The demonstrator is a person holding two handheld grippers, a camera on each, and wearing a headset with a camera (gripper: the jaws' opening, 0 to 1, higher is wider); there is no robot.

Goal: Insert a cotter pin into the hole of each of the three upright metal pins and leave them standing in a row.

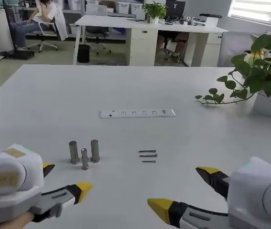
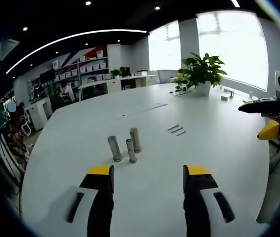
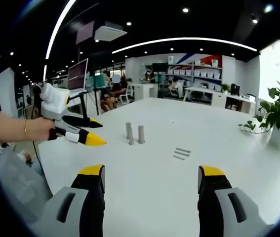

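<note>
Holds left gripper (image 1: 67,177) and right gripper (image 1: 179,187) spread wide, empty, on the near side of the power strip (image 1: 137,113). Faces three metal pins (image 1: 84,155) standing clustered before its left end, cotter pins (image 1: 147,156) lying flat before its middle.

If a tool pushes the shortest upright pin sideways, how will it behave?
The shortest pin is tall and narrow on a small base, so it probably tips rather than slides. It looks like metal, so likely stiff and heavy for its size. Once down, its round body may roll on the smooth table.
</note>
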